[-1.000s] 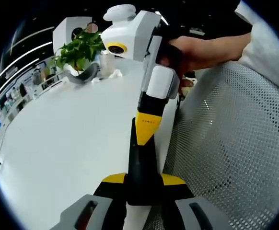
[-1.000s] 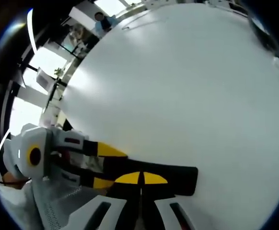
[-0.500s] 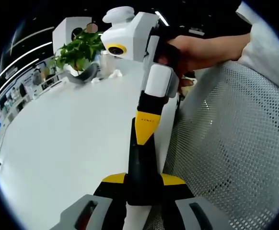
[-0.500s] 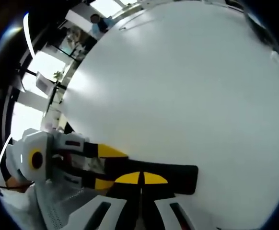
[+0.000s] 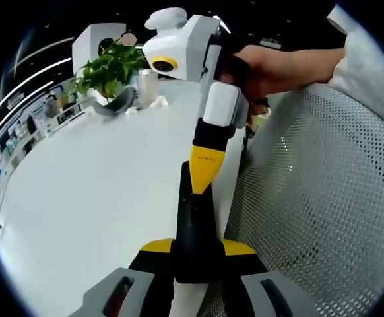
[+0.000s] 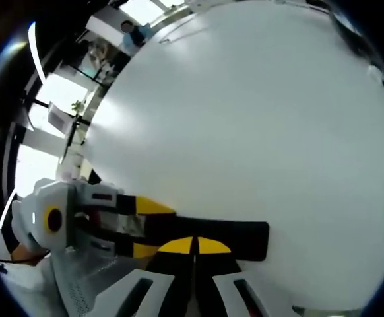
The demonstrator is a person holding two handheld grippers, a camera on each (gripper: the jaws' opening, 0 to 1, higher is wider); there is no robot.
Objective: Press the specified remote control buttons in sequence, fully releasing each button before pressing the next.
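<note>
Left tongs (image 5: 196, 249) are clamped on the black remote (image 5: 196, 228) at the white surface's (image 5: 99, 185) edge, while the right tongs (image 5: 203, 177), jaws together as far as I can tell, have their yellow tip on it.

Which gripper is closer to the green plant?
Right, probably. The right gripper points its shut fingers at the far end of the remote, toward the plant across the table. The left gripper holds the remote's near end, farther back.
</note>
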